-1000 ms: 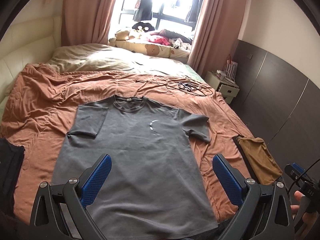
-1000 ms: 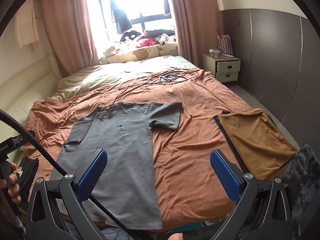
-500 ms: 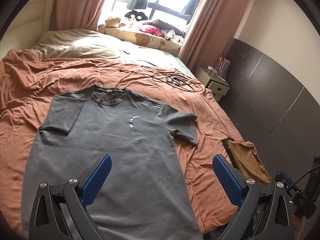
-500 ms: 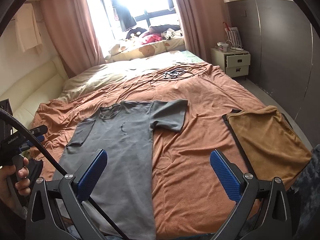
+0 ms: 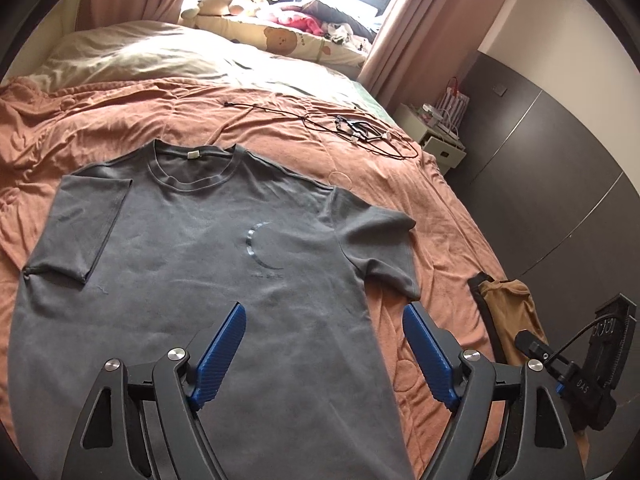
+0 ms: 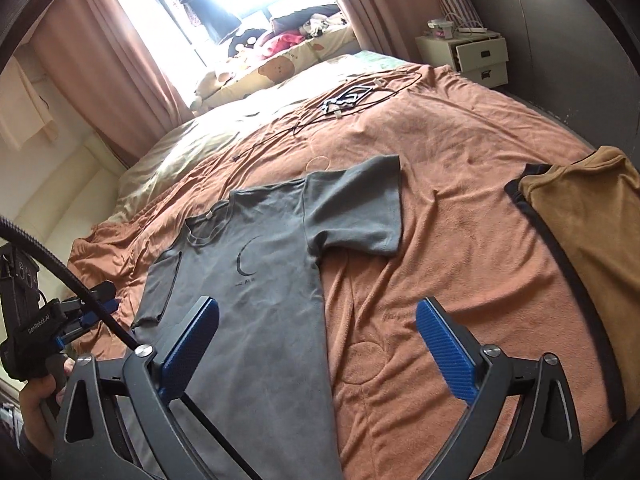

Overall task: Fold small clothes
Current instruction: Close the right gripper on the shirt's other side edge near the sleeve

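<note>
T-shirt (image 5: 208, 280): grey, short-sleeved, spread flat and face up on the bed, collar toward the window, a pale crescent print on the chest; its hem lies nearest both claws.
Bed (image 5: 400, 184): wide, covered by a rumpled rust-orange blanket (image 6: 460, 168); a pale sunlit sheet shows at the far end.
Walls: dark grey panels (image 5: 560, 152) along the right side, cream padded panel on the left.
Curtains (image 6: 104, 64): dusty pink, drawn aside from a bright window.
Window ledge: cushion with bear prints (image 5: 280, 40), soft toys and loose clothes piled on it.
Brown garment (image 6: 580, 240): folded on a dark one at the bed's right edge, well apart from the T-shirt.
Bedside drawers (image 6: 476, 56): white, beside the dark wall.
Cable (image 5: 360, 130): black tangle on the blanket beyond the collar.
Left claw (image 5: 324, 356): blue pads spread, jaws just closing in somewhat, nothing pinched; it hangs above the shirt's right edge.
Right claw (image 6: 320, 348): spread wide, jaws just narrowing slightly, gripping nothing, above shirt edge and blanket.
</note>
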`<state>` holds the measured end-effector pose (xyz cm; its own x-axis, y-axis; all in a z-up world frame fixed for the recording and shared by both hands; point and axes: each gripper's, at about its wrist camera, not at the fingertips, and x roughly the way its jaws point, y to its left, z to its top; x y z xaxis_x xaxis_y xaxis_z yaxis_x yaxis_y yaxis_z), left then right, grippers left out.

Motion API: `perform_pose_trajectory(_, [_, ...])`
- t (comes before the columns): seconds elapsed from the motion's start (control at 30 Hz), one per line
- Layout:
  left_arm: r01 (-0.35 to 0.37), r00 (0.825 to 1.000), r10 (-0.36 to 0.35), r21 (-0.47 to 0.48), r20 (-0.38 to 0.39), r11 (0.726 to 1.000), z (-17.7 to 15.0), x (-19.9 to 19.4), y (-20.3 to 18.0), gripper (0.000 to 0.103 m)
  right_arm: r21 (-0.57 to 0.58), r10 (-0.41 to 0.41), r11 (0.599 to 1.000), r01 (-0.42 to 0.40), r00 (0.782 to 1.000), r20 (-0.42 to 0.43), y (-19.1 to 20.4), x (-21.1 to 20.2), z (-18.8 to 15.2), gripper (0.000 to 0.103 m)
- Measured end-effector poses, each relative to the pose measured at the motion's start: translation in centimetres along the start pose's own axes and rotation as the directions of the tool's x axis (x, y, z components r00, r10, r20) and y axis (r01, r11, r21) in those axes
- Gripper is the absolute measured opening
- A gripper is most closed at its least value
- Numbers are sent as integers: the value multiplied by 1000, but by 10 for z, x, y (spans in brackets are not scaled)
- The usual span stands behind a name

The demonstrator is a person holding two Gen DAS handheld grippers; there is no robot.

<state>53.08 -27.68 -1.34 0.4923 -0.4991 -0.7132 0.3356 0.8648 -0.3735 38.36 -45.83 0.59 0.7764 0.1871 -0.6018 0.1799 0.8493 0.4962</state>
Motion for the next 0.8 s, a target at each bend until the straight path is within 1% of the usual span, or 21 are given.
perform_pose_trajectory(0.03, [5,1000,-5,-10,-10,1000,4,10,4,75,19,1,1000,0,1000,-14,-4,13,5,85])
perform_pose_trajectory(0.1, [18,999,-19,-31,-33,999,10,32,12,67,58,5,998,-3,999,-33,-13,35,12,81])
perform_pose_trajectory(0.17, [26,998,-27,-35,-51,999,14,51,17,62,94,6,996,0,998,-60,-24,57,19,73])
perform_pose_trajectory(0.23, [29,997,-31,-29,-67,999,17,71,19,60,126,6,992,4,997,-82,-33,77,23,66])
perform_pose_trajectory(0.3, [38,995,-40,-27,-87,999,19,90,21,52,156,15,988,1,995,-99,-42,96,26,64])
perform_pose_trajectory(0.4, [56,991,-58,-24,-119,998,20,118,23,45,206,51,978,-27,993,-110,-55,121,30,61])
perform_pose_trajectory(0.47, [69,988,-71,-25,-135,997,20,135,24,43,239,83,969,-55,991,-108,-63,136,28,56])
perform_pose_trajectory(0.53, [79,985,-82,-25,-151,997,19,151,23,41,260,106,963,-74,988,-110,-70,151,29,55])
perform_pose_trajectory(0.6, [80,982,-82,-18,-168,997,19,165,21,36,274,120,958,-88,987,-105,-76,164,29,55])
perform_pose_trajectory(0.73, [94,978,-92,1,-186,996,19,188,14,34,313,121,946,-83,987,-104,-85,185,26,55])
perform_pose_trajectory(0.8, [101,977,-97,11,-192,995,20,197,10,32,337,105,939,-64,989,-105,-89,192,22,55])
